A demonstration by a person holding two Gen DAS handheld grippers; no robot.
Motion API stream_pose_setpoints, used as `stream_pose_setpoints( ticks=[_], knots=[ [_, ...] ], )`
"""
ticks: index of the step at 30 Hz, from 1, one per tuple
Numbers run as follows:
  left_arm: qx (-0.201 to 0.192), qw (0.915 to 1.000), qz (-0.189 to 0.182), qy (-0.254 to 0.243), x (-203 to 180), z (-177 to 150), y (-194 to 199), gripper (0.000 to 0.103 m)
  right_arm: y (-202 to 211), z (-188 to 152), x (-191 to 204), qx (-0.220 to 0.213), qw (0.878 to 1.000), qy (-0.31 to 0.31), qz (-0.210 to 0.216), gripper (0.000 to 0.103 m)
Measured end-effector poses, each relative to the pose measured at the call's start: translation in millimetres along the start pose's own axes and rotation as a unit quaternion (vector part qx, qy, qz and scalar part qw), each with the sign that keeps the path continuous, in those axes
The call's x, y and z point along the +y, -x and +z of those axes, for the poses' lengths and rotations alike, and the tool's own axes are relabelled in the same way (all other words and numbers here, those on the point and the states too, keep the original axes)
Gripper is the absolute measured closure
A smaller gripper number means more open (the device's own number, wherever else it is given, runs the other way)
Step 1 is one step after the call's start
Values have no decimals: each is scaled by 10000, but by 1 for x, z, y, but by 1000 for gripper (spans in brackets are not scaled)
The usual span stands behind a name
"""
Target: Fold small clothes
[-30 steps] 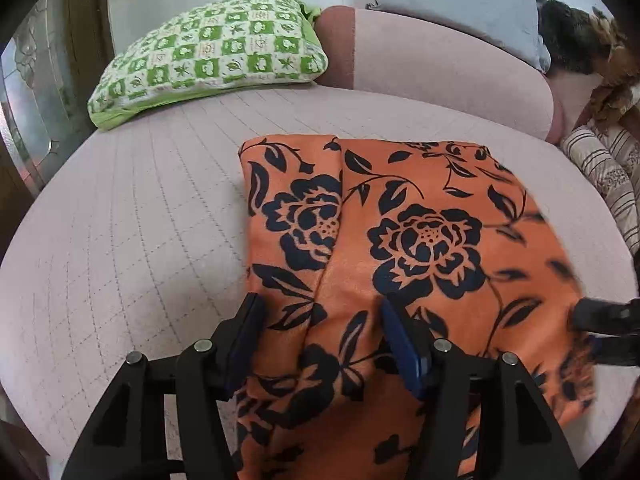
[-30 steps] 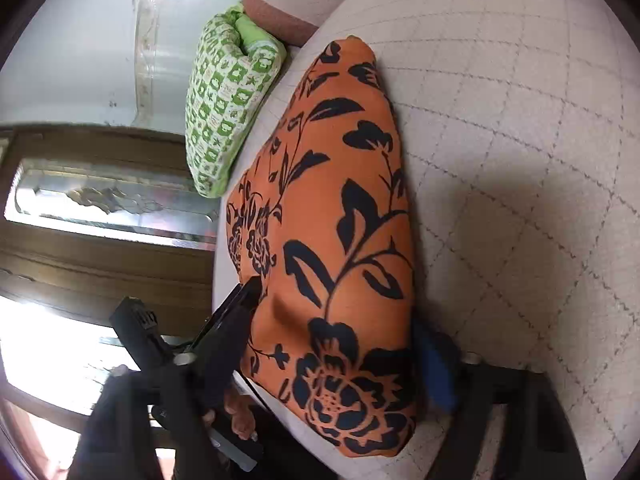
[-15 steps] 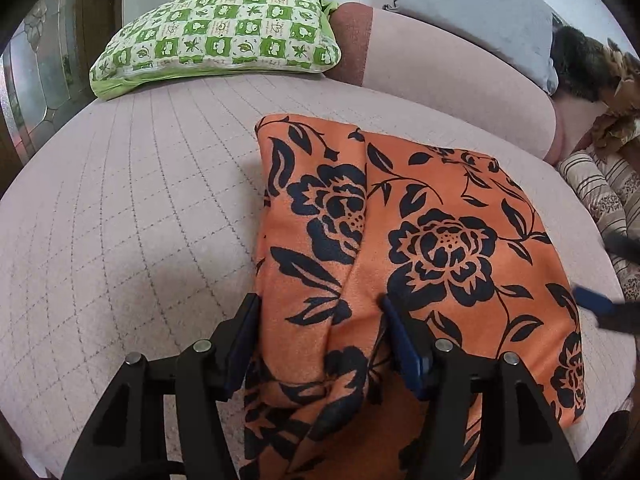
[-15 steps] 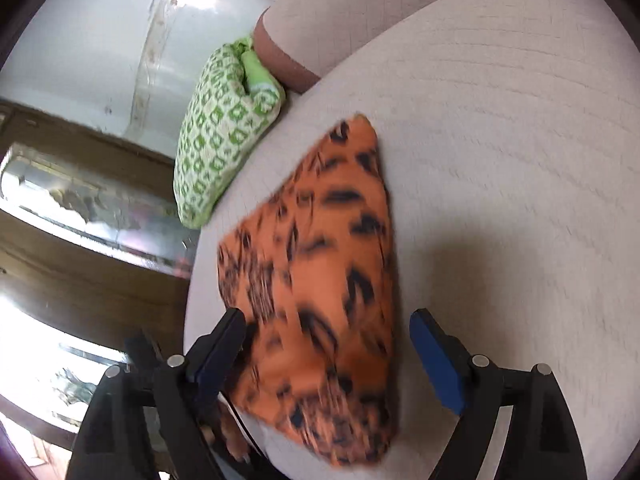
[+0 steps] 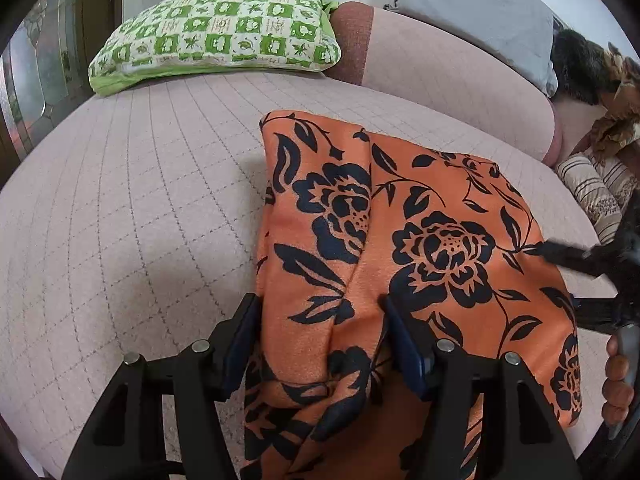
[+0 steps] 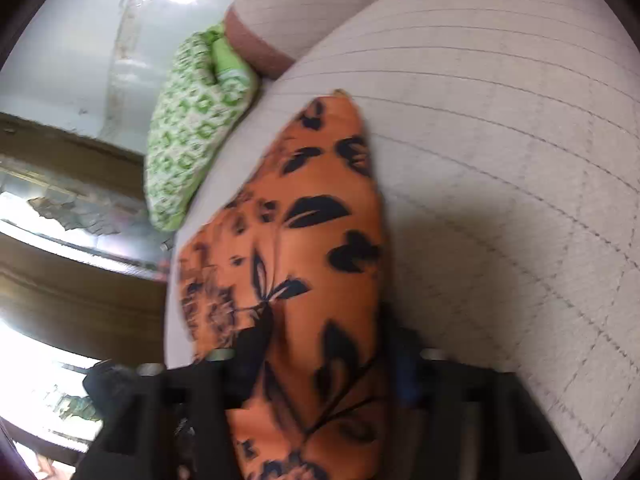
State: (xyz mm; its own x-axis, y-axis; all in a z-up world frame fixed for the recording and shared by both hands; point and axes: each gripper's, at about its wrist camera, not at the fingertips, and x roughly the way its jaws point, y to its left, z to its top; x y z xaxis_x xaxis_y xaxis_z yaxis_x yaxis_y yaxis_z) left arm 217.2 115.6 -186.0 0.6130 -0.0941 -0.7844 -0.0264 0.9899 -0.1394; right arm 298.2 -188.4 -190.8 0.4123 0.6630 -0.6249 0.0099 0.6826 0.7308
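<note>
An orange cloth (image 5: 420, 240) printed with black flowers is seen lying folded on a quilted pink sofa seat (image 5: 140, 208), its near end bunched up between the pads of the left tool (image 5: 322, 340), which is clamped on that thick fold. The cloth's left edge is formed by a lengthwise fold, and a wide bare stretch of seat is left open beyond it, as far as the green checked cushion (image 5: 224, 36) at the back. A grey cushion (image 5: 480, 20) is propped on the backrest, and striped fabric (image 5: 592, 188) is bundled at the right end. At the cloth's right edge the right tool (image 6: 320, 364) is seen with the cloth between its pads, its jaws closing; in its blurred view it cannot be told whether the pads press. Fingers of a hand (image 5: 618, 380) are visible at the right margin.
</note>
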Motion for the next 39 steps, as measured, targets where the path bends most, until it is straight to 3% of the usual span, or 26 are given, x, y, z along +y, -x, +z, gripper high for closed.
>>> stream_pose_setpoints(
  ticks=[3,9,10,11,12,15,19,21,22,24,26,27,28,29,32,35,38,39],
  knots=[
    [-3,10000,20,-5,0,0,0,38,8,16,4,-232,9997,53,-68,24],
    [8,10000,-17,31,-1,0,0,38,-30,56,-7,57,9995,-312,-12,23],
    [10,10000,-18,36,-1,0,0,38,-32,57,-8,64,9996,-272,-14,26],
    [14,10000,-41,57,1,0,0,38,-34,57,-6,79,9996,-218,-135,53],
    [22,10000,-50,69,1,0,0,38,-29,54,-8,82,9997,-215,-123,63],
    [22,10000,-51,67,0,0,0,37,-30,46,-20,135,9987,-51,-486,64],
    [-72,9990,-257,359,9,1,9,37,-9,40,13,-160,9948,507,-865,50],
    [-349,9966,-422,610,20,2,24,37,10,30,35,-468,9894,889,-1052,47],
    [-607,9952,-336,693,24,3,35,37,18,25,44,-575,9880,1035,-996,47],
    [-716,9950,-142,686,28,4,39,37,30,9,64,-585,9856,1397,-755,42],
    [-157,9973,-54,718,32,1,18,37,28,-5,70,-403,9864,1511,-507,32],
    [206,9960,-186,847,37,-2,3,37,16,-11,63,-118,9887,1406,-501,28],
    [262,9941,-312,1008,41,-3,0,37,-2,-13,49,231,9894,1260,-688,27],
    [241,9944,-374,957,41,2,5,39,-8,-15,41,277,9897,1192,-744,28],
    [-207,9939,-689,840,40,23,31,41,9,-16,56,52,9890,1358,-577,28],
    [-369,9925,-846,801,47,59,28,41,8,-23,69,189,9826,1707,-701,28],
    [255,9892,-1084,955,56,92,-14,44,2,-35,69,177,9771,1948,-834,27],
    [497,9864,-1243,956,57,102,-31,59,1,-38,67,119,9764,1988,-835,27]
  ],
)
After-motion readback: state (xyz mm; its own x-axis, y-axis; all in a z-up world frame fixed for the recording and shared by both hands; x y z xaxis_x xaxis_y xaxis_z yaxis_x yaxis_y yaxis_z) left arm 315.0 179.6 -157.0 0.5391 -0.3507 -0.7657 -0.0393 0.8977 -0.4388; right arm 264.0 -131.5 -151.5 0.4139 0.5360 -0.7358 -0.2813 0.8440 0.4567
